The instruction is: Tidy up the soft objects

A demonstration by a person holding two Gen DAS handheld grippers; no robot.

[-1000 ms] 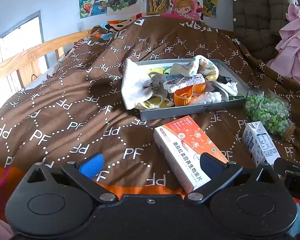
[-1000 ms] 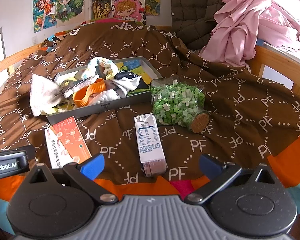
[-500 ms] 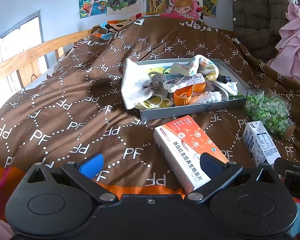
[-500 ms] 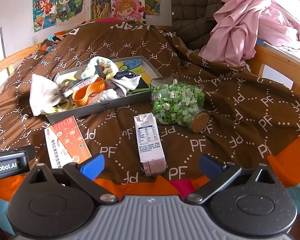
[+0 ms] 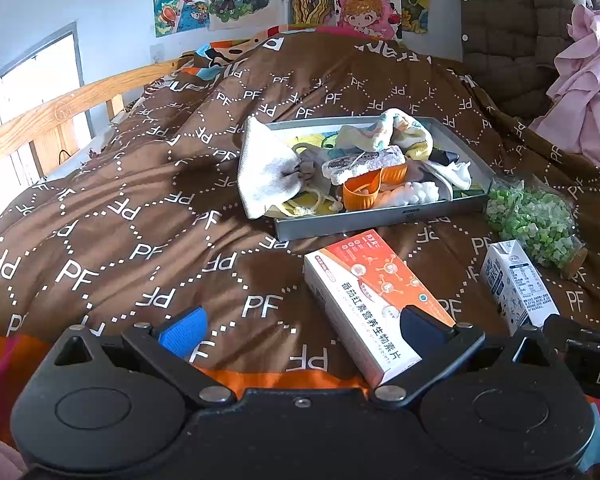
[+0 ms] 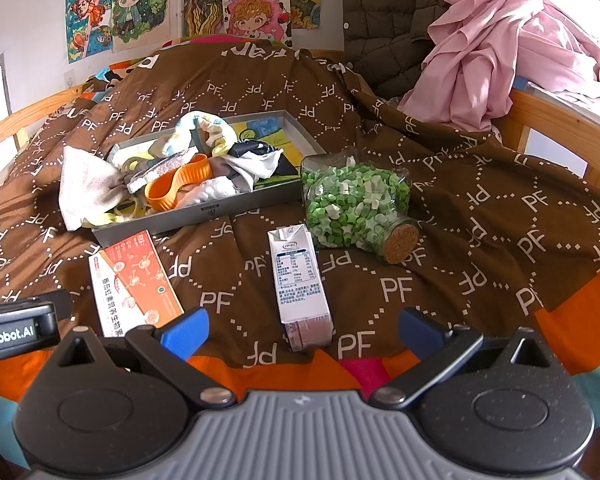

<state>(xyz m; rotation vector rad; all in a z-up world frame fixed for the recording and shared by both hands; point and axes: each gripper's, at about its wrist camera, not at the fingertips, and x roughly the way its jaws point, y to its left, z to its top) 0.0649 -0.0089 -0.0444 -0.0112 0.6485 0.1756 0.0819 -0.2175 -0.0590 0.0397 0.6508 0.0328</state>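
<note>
Nothing had moved since the frames 1 s and 0.5 s back: both grippers hung in the same spots, objs unshifted. Left gripper (image 5: 300, 322) was released, fingers spread wide w/ nothing between; right gripper (image 6: 302, 326) likewise spread and empty.

Landmark = grey tray (image 5: 380, 220) on the brown PF bedspread (image 5: 120, 208). Soft stuff sat heaped in the tray: white cloth (image 5: 266, 172) draped over its left rim and spilling onto the bedspread, pastel sock (image 5: 396, 132) toward its back, white crumpled fabric (image 6: 252, 168) and a dark piece near its right side, all tangled around an orange silicone piece (image 5: 370, 188). Cloth looked limp, wrinkled, no firm edge to pinch.

In front of the tray lay an orange-white box (image 5: 372, 292); front-right of it a milk carton (image 6: 300, 276); just right of the tray a corked jar (image 6: 356, 204) of green bits, on its side.

Risks, as I judged: pulling one fabric could drag tangled neighbours or tip the tray on the soft bedding; reaching past the jar might roll it.
</note>
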